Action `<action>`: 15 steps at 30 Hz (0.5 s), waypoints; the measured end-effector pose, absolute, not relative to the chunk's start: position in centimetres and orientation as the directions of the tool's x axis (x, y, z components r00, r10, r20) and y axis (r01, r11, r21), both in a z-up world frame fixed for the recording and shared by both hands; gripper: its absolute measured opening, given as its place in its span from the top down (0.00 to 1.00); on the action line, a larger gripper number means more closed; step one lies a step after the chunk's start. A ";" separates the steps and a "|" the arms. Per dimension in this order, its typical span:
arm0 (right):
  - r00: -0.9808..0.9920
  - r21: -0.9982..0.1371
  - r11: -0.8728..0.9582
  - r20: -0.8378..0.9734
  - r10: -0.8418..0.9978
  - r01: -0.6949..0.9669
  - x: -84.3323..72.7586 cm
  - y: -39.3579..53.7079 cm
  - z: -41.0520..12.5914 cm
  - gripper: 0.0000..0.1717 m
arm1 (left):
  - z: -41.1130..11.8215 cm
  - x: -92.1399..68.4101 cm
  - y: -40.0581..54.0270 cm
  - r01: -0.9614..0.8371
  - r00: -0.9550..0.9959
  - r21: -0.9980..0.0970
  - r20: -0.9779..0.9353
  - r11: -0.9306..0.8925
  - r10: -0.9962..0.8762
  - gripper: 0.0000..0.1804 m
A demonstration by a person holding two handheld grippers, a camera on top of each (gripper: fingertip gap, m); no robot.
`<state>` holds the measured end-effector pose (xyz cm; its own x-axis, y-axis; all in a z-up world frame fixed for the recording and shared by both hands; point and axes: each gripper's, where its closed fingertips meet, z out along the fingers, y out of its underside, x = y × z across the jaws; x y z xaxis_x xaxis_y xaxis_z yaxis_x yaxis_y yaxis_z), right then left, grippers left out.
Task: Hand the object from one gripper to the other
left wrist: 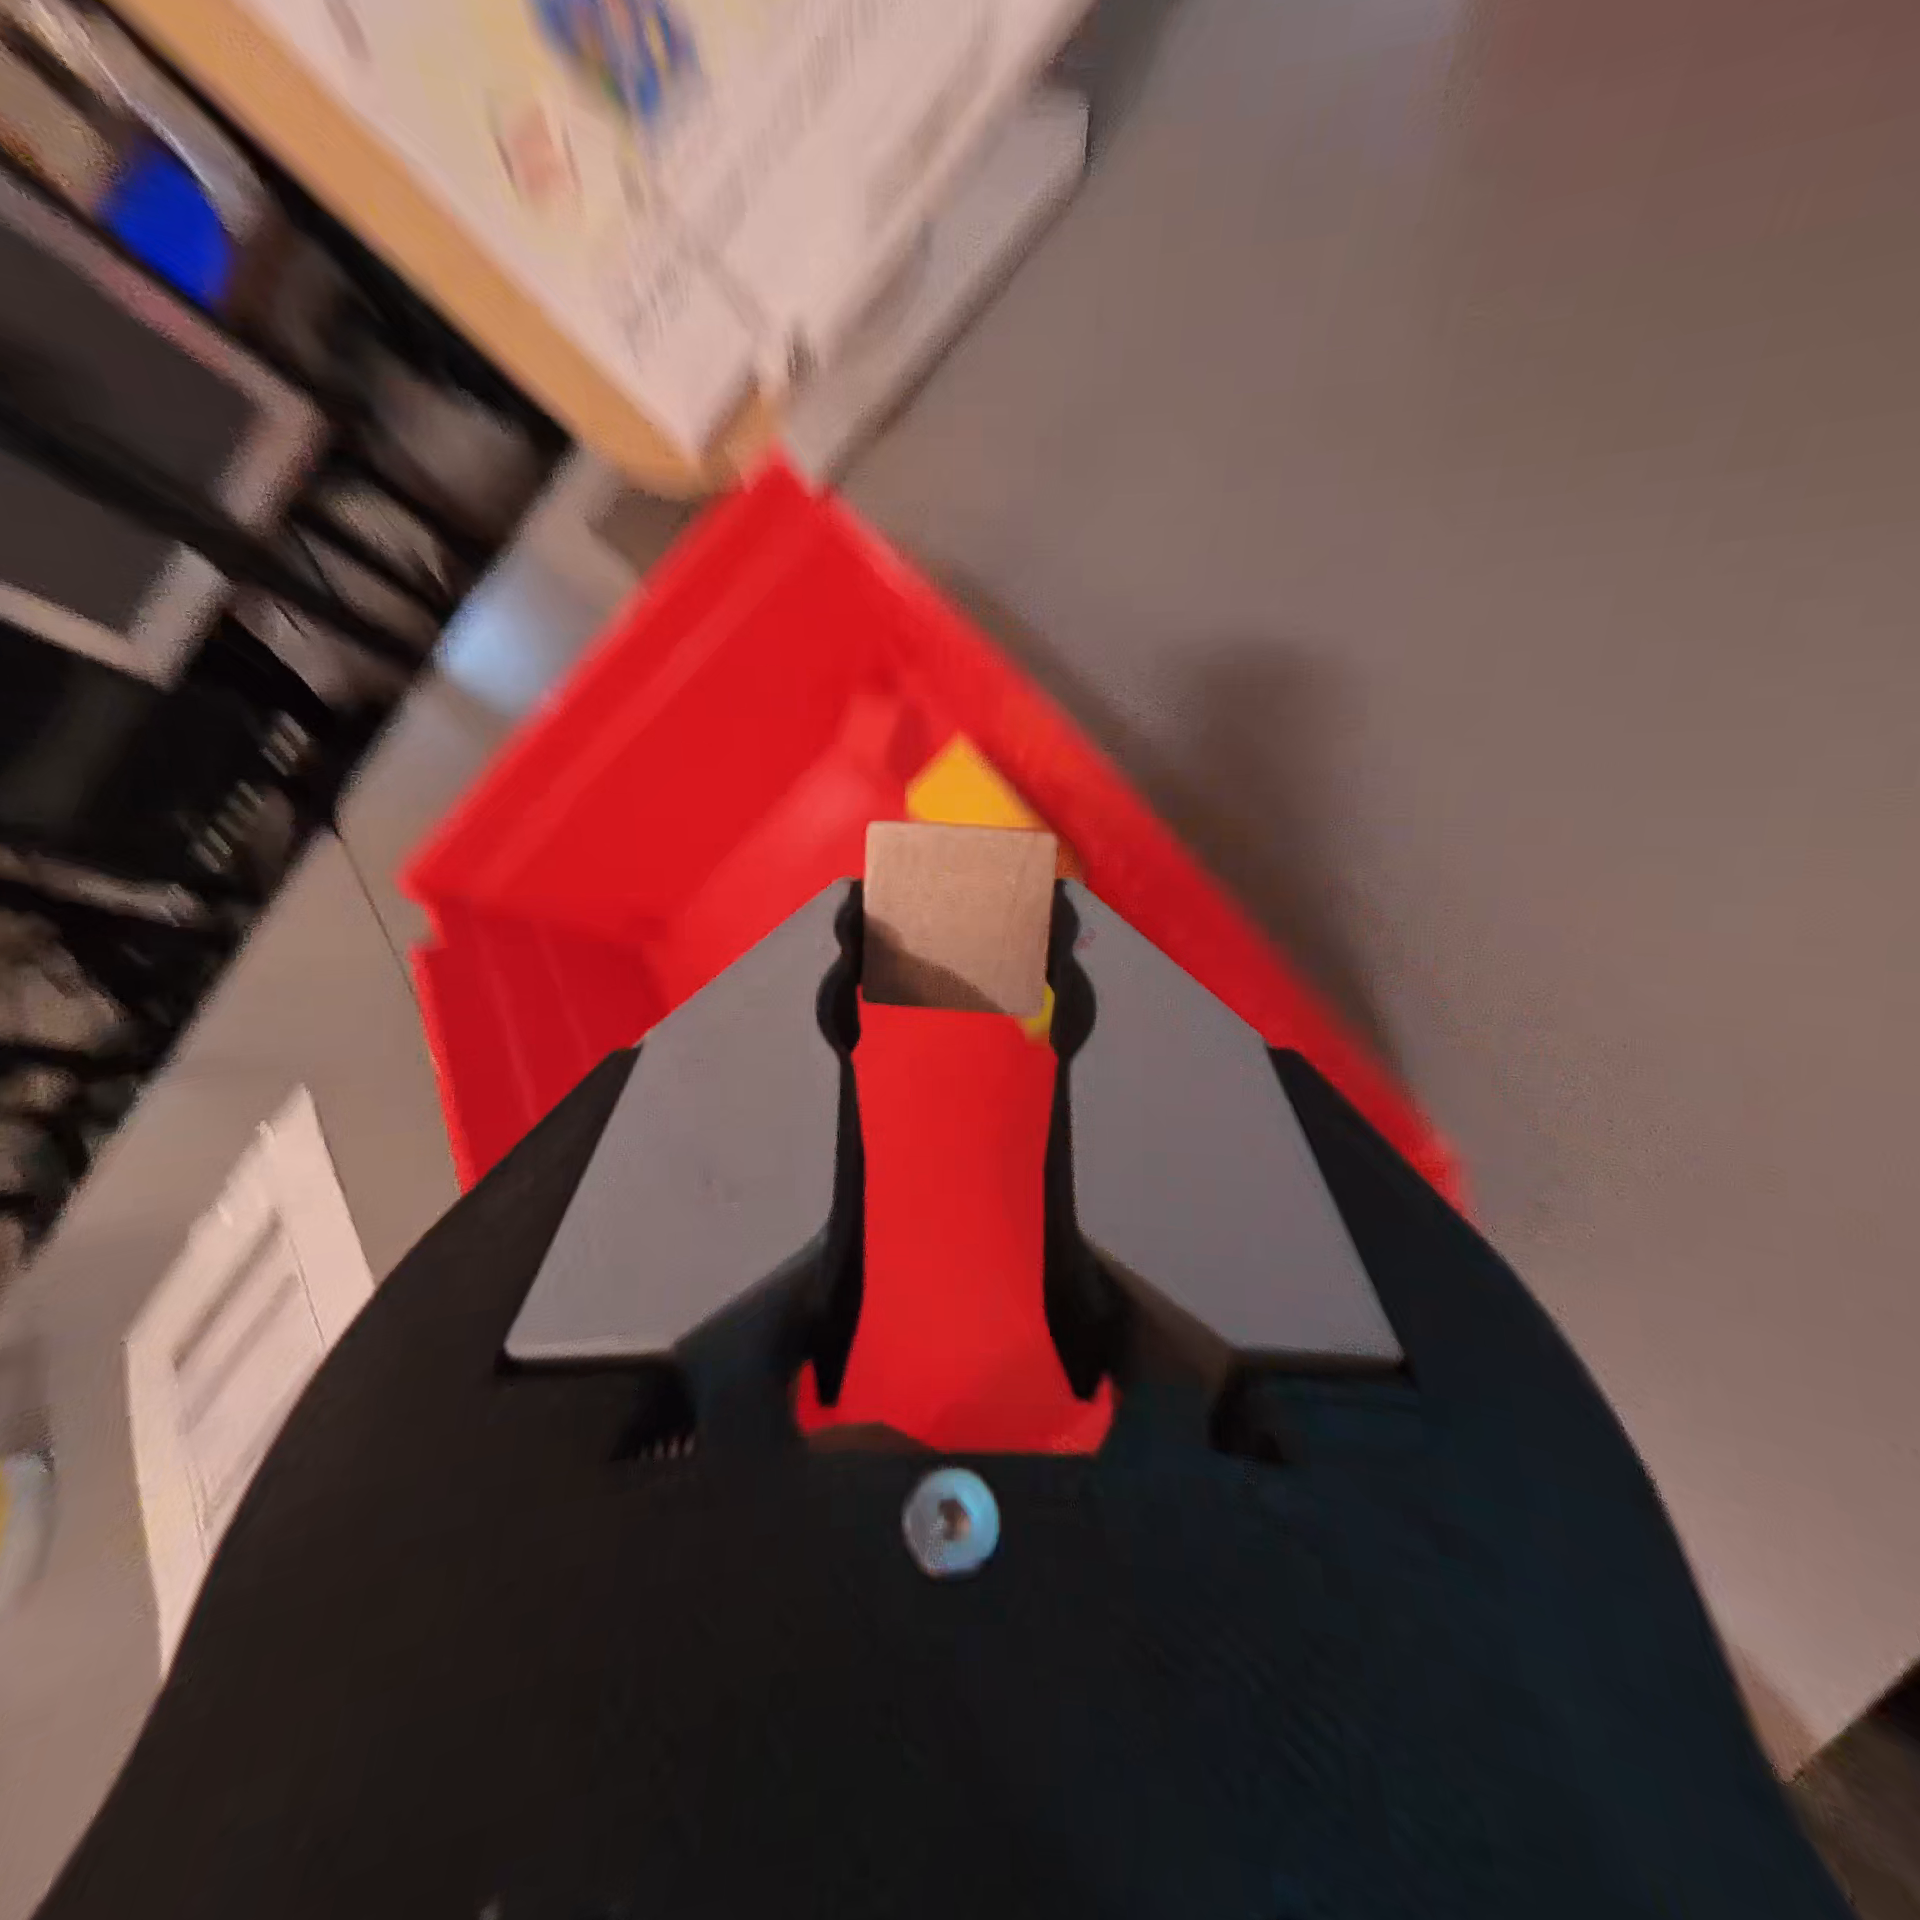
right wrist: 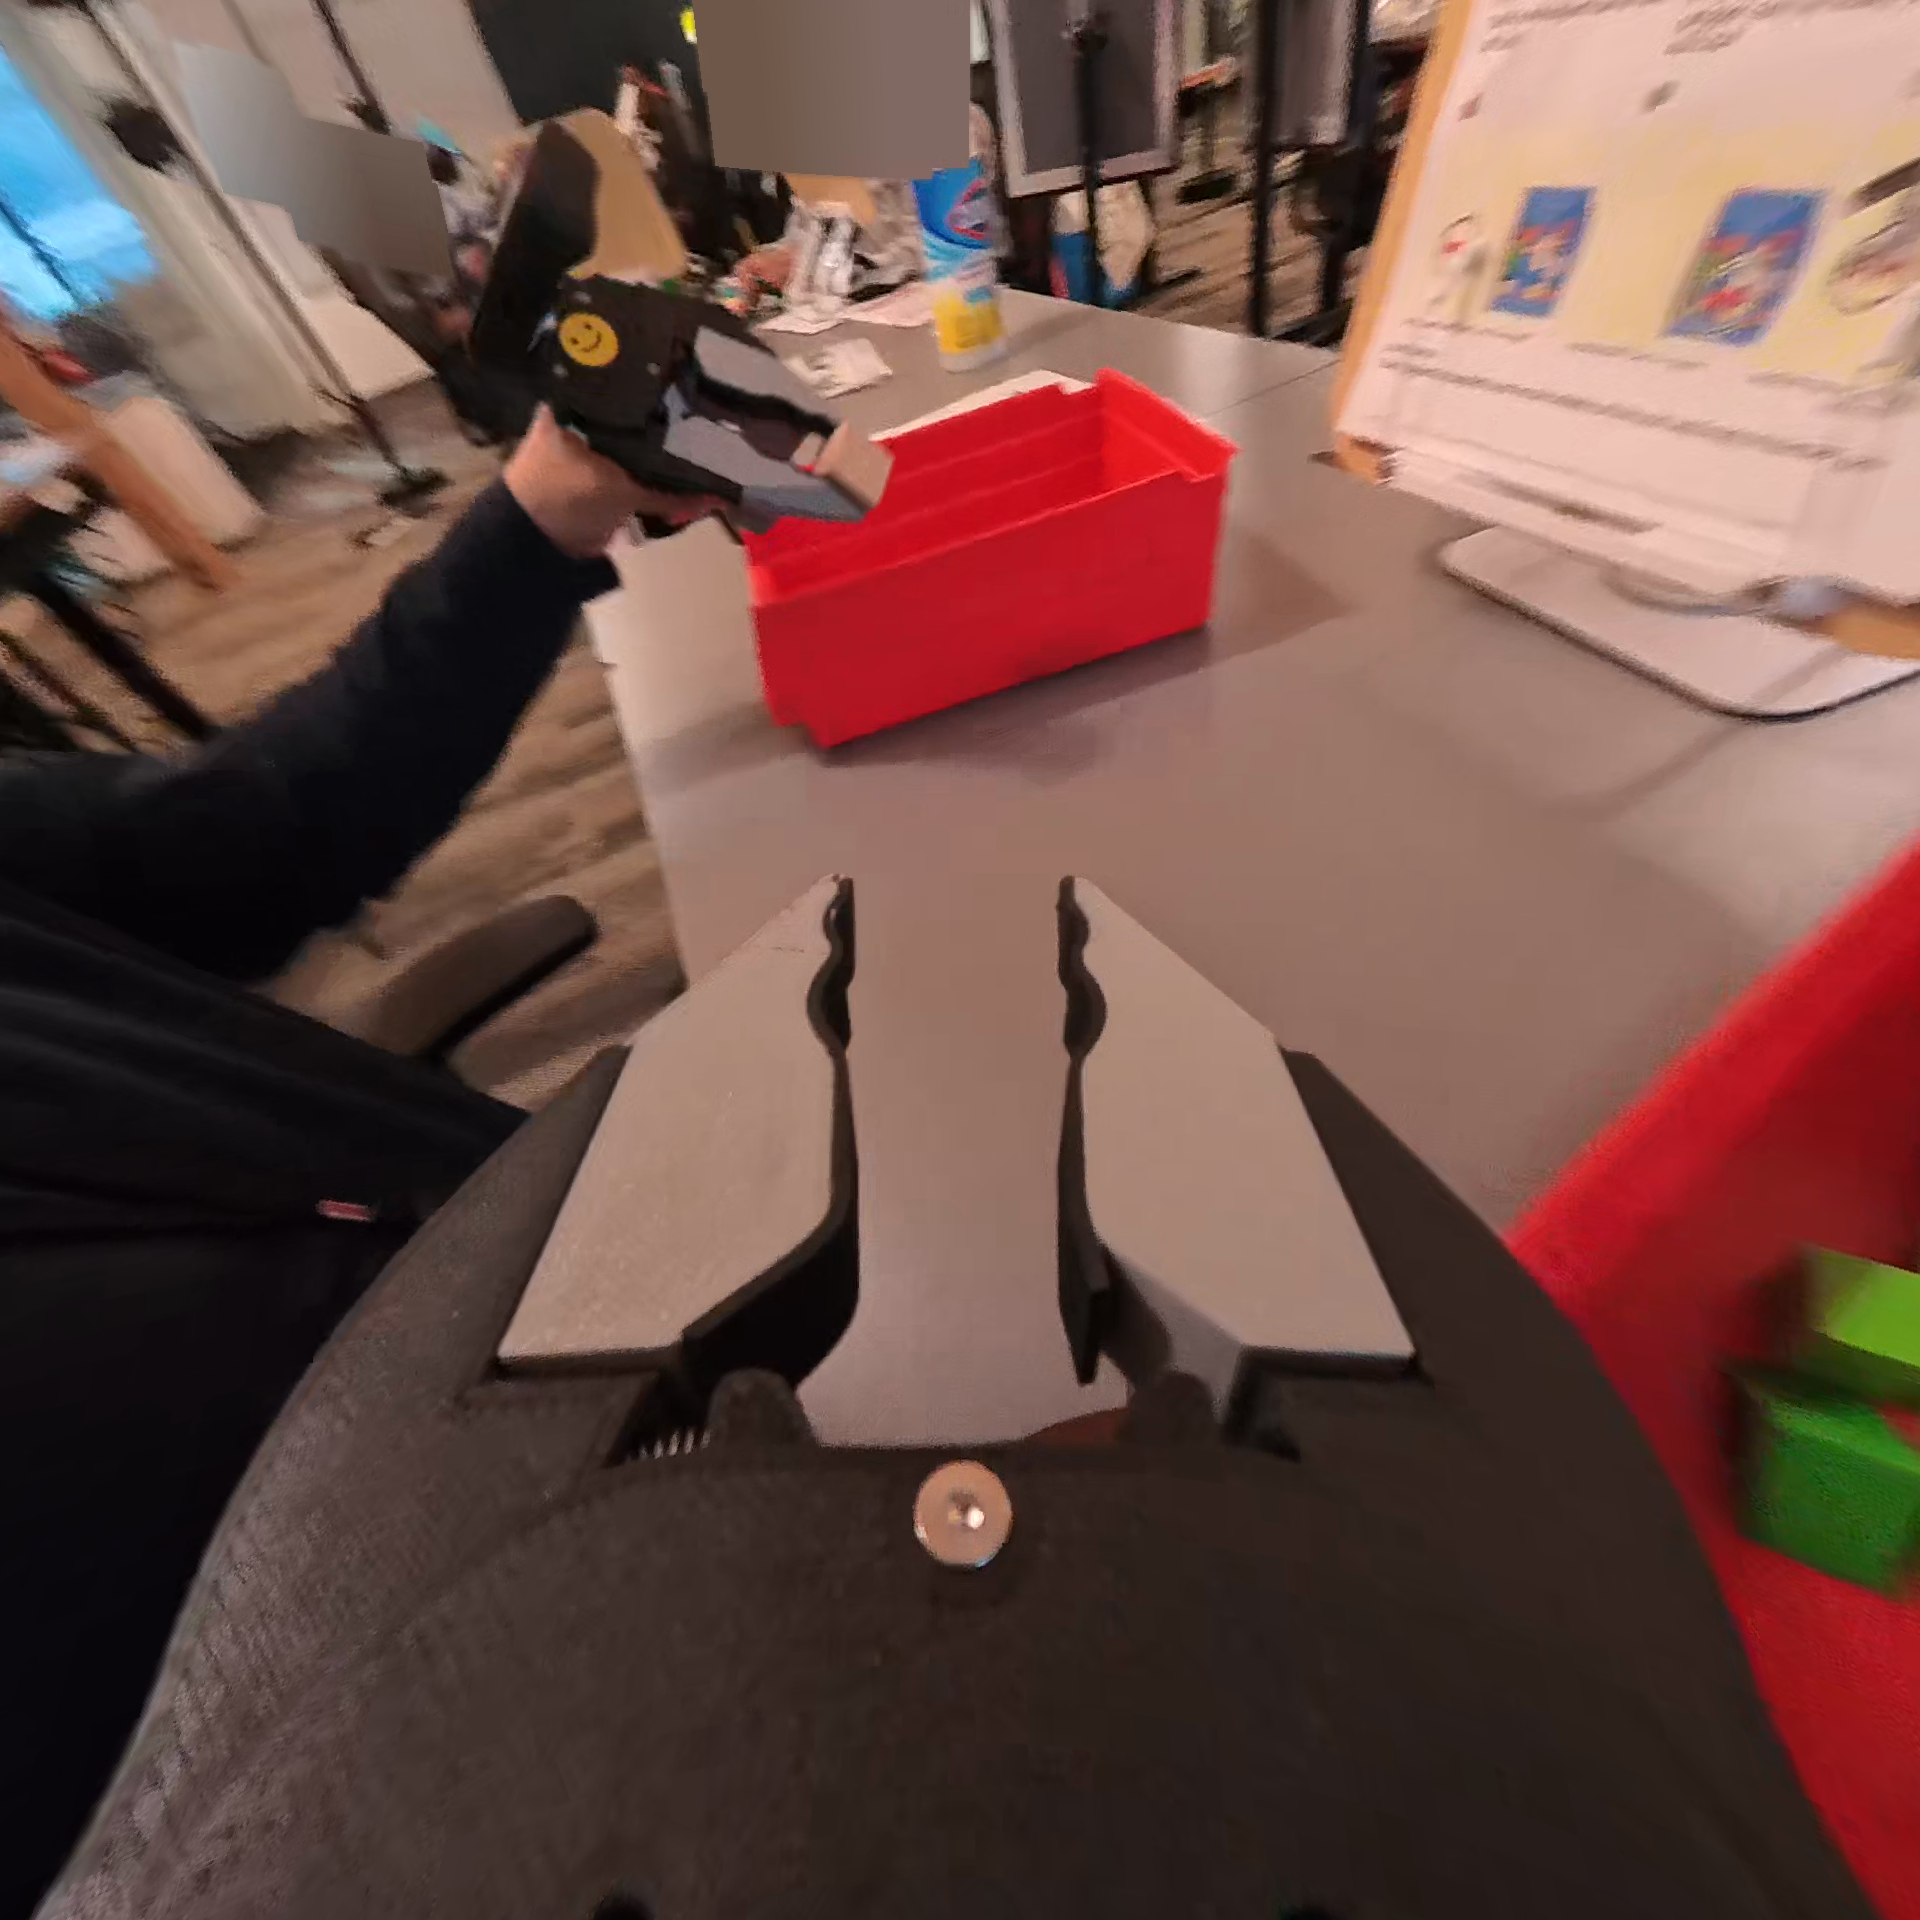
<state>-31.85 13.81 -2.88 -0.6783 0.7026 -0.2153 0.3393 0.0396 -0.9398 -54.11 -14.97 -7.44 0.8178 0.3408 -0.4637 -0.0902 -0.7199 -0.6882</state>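
— Where is the wooden block (left wrist: 956,914)?

— Pinched at the fingertips of the left gripper (left wrist: 956,935), both pads pressing its sides, held above the red bin (left wrist: 644,790) on the grey table (right wrist: 1247,852). Something yellow (left wrist: 961,790) lies in the bin.

— And the right gripper (right wrist: 956,935)?

— Its fingers stand apart with only bare table between them. A second red bin (right wrist: 1714,1143) with green blocks (right wrist: 1829,1475) sits just to its right.

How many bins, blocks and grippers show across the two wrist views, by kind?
Red plastic bins: 2, the far bin and the near bin
Blocks: 4, plain wooden block, yellow block, two green blocks
Grippers: 2, left gripper shut on the wooden block, right gripper open
Total: 8
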 end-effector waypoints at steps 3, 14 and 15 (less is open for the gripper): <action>-0.707 -0.909 0.013 -0.315 0.633 0.417 -33.2 9.6 -3.5 0.74 | -3.1 -49.0 -10.9 -0.268 0.770 -0.761 -0.538 -0.591 0.344 0.83; -0.711 -0.899 -0.065 -0.385 0.588 0.433 -38.9 -1.1 -1.3 0.67 | -0.6 -39.4 -0.8 -0.592 0.572 -0.669 -0.742 -0.449 0.351 0.83; -0.715 -0.899 -0.066 -0.388 0.582 0.434 -39.1 -1.2 -1.3 0.69 | -0.8 -39.4 -0.6 -0.592 0.566 -0.661 -0.748 -0.461 0.347 0.83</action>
